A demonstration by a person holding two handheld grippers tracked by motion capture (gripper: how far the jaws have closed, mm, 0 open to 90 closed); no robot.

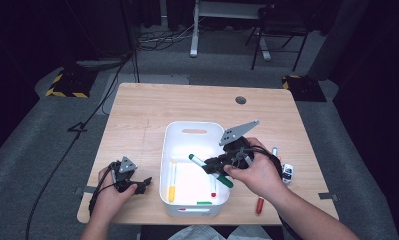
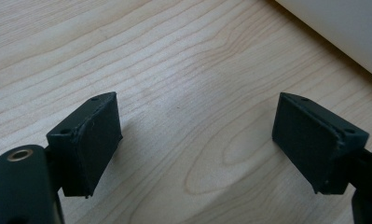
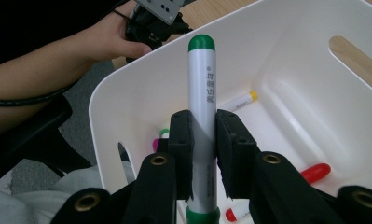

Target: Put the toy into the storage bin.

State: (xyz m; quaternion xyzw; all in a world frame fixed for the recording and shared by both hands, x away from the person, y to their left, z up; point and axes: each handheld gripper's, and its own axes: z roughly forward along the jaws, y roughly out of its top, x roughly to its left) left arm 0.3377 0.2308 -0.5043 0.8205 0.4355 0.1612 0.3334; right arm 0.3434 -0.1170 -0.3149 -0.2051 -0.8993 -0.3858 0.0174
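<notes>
Dark flooring and black drapes surround a pale wooden table [image 1: 137, 115] in the high view, with a chair and a desk frame at the far wall and two yellow-and-black striped blocks on the floor. On the table stands one white bin [image 1: 173, 131] with handle slots. Four markers lie in its bottom: a yellow-capped marker [image 1: 172, 181], one with a red cap, one green and one with a pink tip. Right of the bin lie a red marker [image 1: 260, 205], a small white toy car [image 1: 287, 173] and one more pen beside it. The right gripper [image 1: 213, 165] hangs over the bin, its jaws clamped on a green-capped marker [image 1: 199, 161] that lies slantwise above the bin. The left gripper [image 1: 143, 183] rests low on the table, just left of the bin.

From the left gripper view, the left gripper [image 2: 196, 140] has its jaws standing apart with nothing between them, over bare wood grain; the bin's wall crosses the top right corner.

From the right gripper view, the right gripper [image 3: 203, 140] pinches the green-capped marker [image 3: 201, 88] at mid-barrel, cap pointing away. Small Chinese characters run along the white barrel, too small to read. Below it lies the bin's floor with the yellow-capped marker [image 3: 239, 100].
</notes>
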